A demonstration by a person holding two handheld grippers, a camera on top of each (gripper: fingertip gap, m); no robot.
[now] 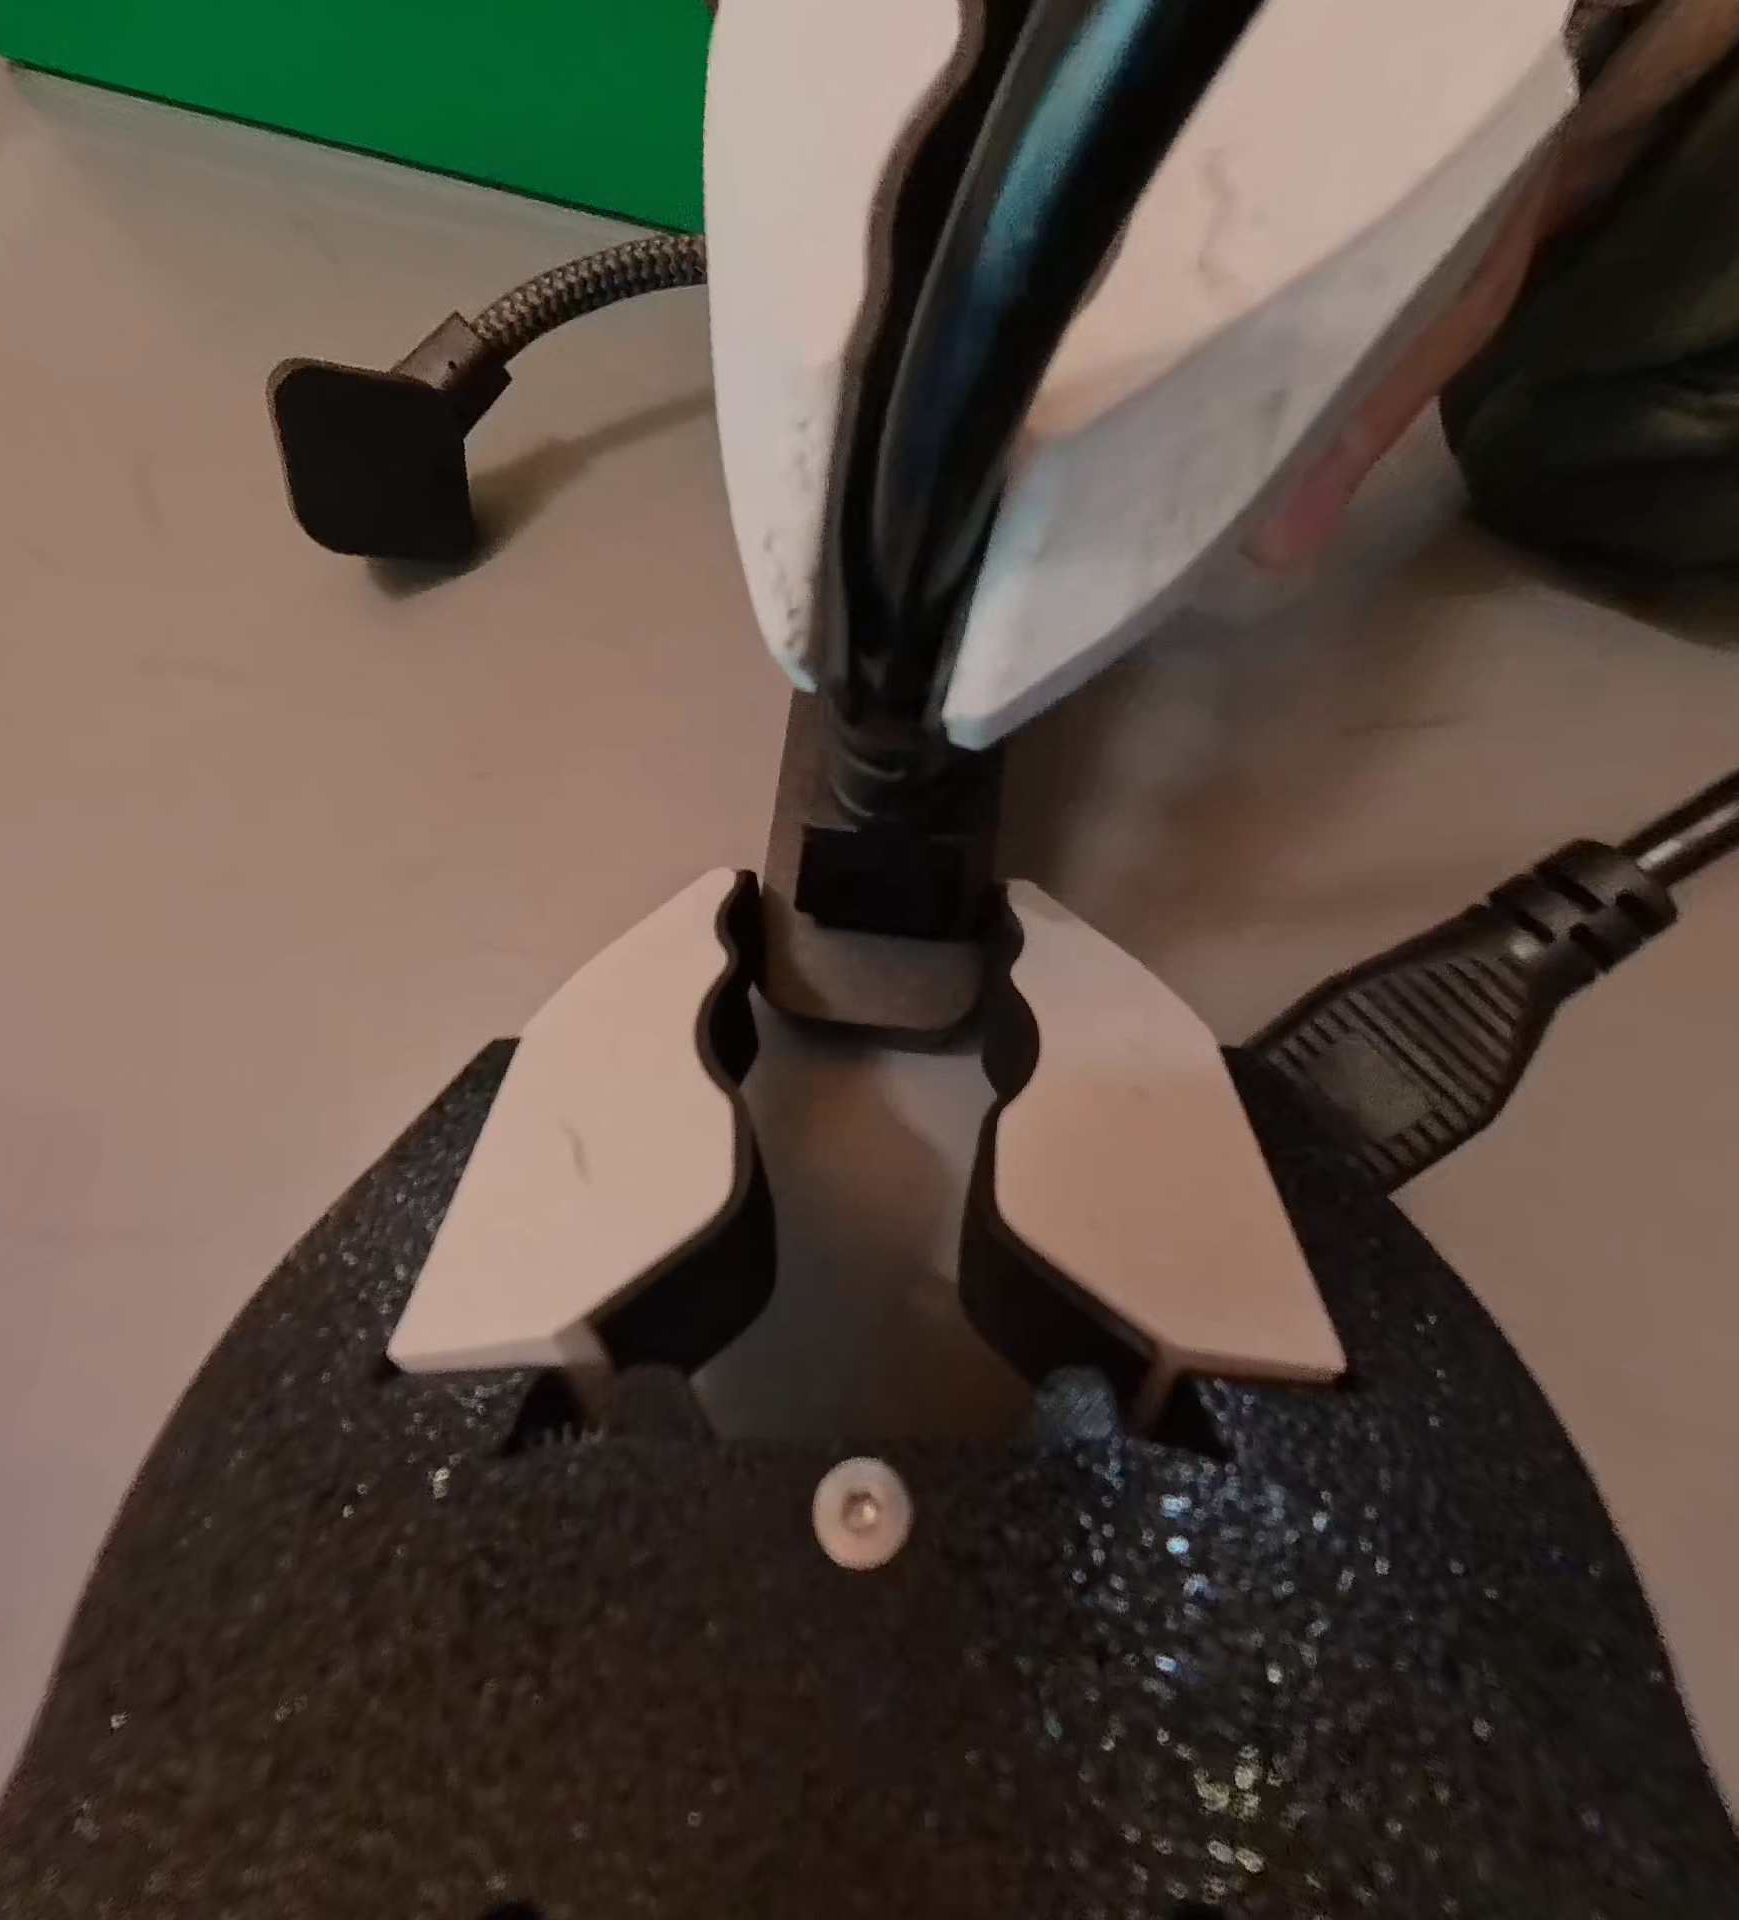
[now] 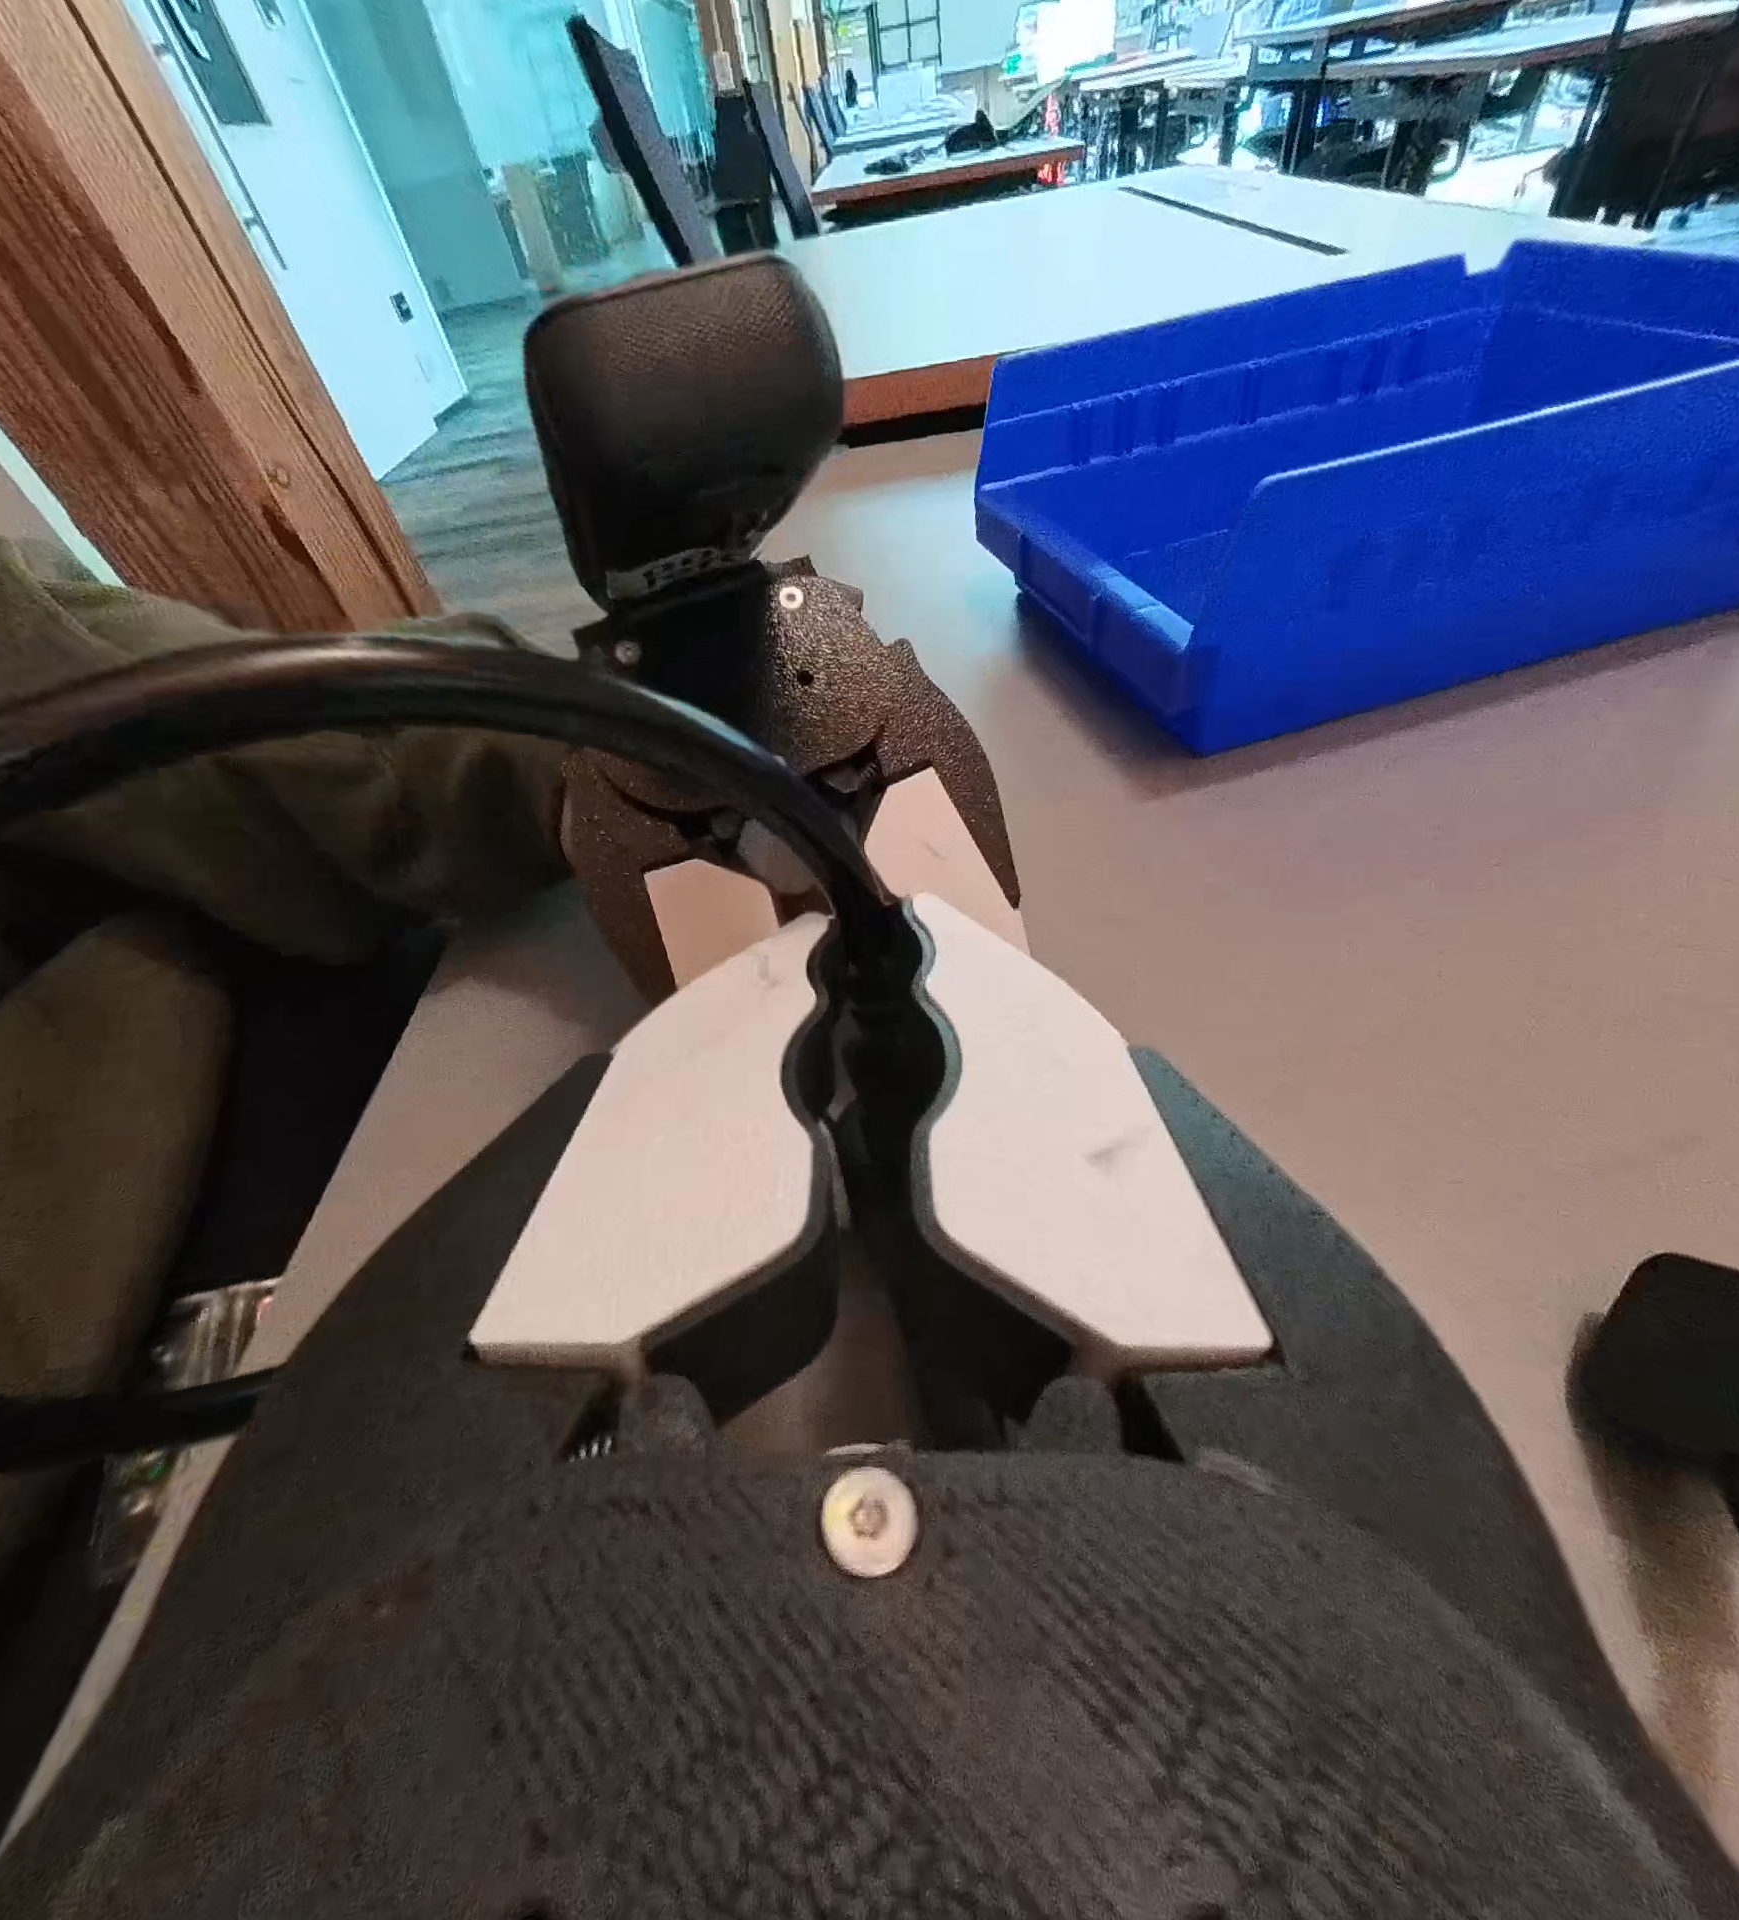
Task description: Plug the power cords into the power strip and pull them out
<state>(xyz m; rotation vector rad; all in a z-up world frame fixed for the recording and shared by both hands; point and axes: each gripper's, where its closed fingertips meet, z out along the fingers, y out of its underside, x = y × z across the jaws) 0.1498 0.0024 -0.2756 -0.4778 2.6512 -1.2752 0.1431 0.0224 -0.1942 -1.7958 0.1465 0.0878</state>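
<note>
In the left wrist view my left gripper [image 1: 877, 935] is shut on the near end of a narrow dark power strip [image 1: 865, 987] lying on the grey table [image 1: 221, 831]. My right gripper [image 1: 880, 696] comes down from above, shut on a black power cord [image 1: 958, 312] just above its plug [image 1: 880, 883], which sits at the strip's top face. In the right wrist view my right gripper [image 2: 870, 935] clamps the cord [image 2: 325, 675] at its strain relief, and the left gripper [image 2: 792, 707] shows just beyond. The strip is hidden there.
A flat black plug on a braided cable [image 1: 371, 457] lies at the left and also shows in the right wrist view [image 2: 1696, 1371]. Another black ribbed plug [image 1: 1416, 1049] lies at the right. A blue bin [image 2: 1416, 499], a green box [image 1: 377, 83] and an olive sleeve [image 2: 117, 831] are near. Tip to tip, the grippers are about 8 cm apart.
</note>
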